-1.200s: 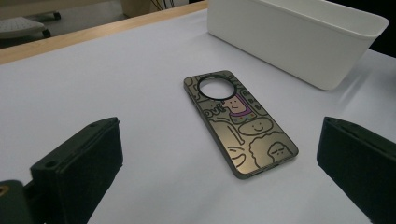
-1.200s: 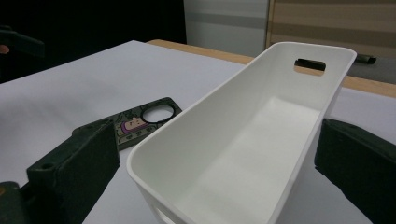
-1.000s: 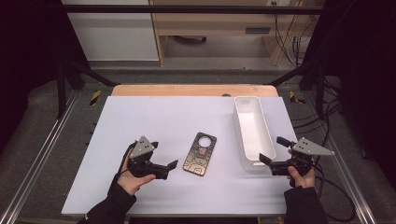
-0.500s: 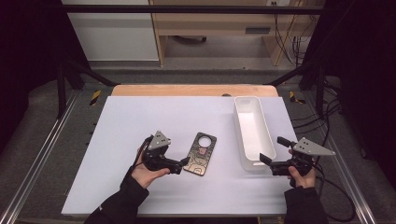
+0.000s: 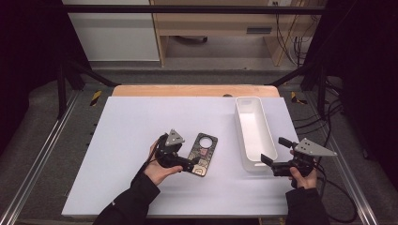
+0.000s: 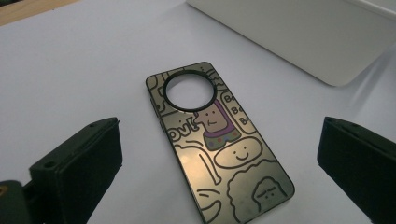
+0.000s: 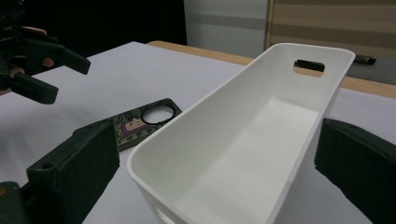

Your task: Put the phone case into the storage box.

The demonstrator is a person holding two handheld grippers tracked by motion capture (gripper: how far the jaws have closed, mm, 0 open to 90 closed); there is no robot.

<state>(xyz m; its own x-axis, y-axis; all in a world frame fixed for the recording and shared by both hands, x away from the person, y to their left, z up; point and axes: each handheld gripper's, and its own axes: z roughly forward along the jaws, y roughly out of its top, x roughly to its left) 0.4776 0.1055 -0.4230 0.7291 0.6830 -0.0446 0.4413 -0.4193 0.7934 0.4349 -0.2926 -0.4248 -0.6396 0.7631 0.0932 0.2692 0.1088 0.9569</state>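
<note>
Left tool (image 5: 191,165) jaws apart, straddling phone case (image 5: 202,153) left of bin (image 5: 254,133); right tool (image 5: 271,158) apart at bin's near end.

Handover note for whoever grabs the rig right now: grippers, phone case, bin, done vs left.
Left gripper: open, jaws on either side of the near end of the phone case, not closed on it.
Right gripper: open, holding nothing, jaws at the near end of the white bin.
Phone case: flat on the table, left of the bin.
Bin: nothing in it.
Done: left gripper lined up on the case.
Left: close on the case, lift it, probably put it in the bin.
</note>
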